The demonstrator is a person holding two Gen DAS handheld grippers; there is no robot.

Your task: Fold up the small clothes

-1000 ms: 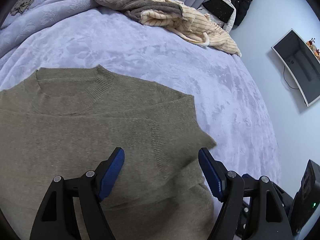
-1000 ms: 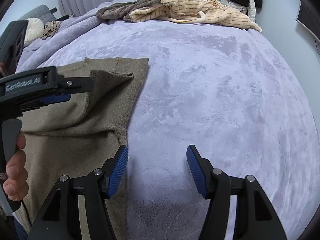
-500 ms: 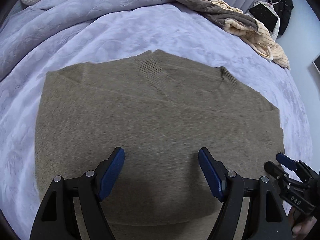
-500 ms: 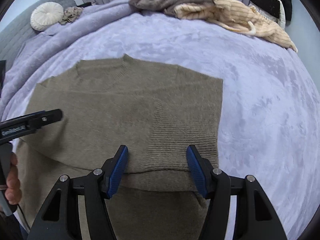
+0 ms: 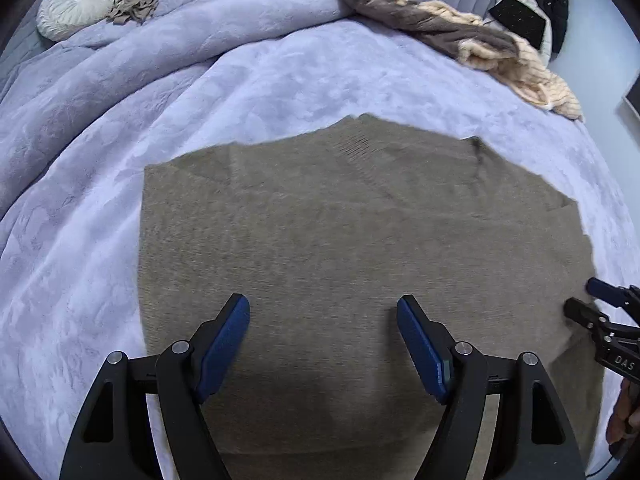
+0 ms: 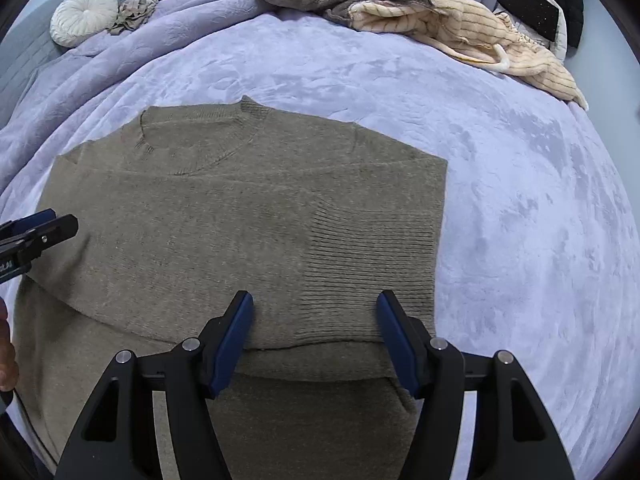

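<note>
An olive-brown knit sweater (image 5: 344, 240) lies flat on the lavender bedspread (image 5: 280, 76), collar away from me, both sleeves folded in across the body. In the right wrist view the sweater (image 6: 224, 232) shows a ribbed sleeve cuff (image 6: 368, 264) lying across its right side. My left gripper (image 5: 323, 340) is open and empty above the sweater's lower left part. My right gripper (image 6: 315, 334) is open and empty above the cuff's lower edge. Each gripper's tip shows at the edge of the other's view, the right gripper (image 5: 596, 304) and the left gripper (image 6: 40, 228).
A heap of brown and cream striped clothes (image 6: 420, 12) lies at the far side of the bed. A round white cushion (image 6: 84, 20) and a small beige garment (image 6: 134, 14) sit at the far left. Dark clothes hang (image 5: 540, 16) by the far right wall.
Both grippers drew back and swung toward the sweater's middle. One second ago the right sleeve stood partly lifted; now it lies flat across the body. Both grippers stayed open.
</note>
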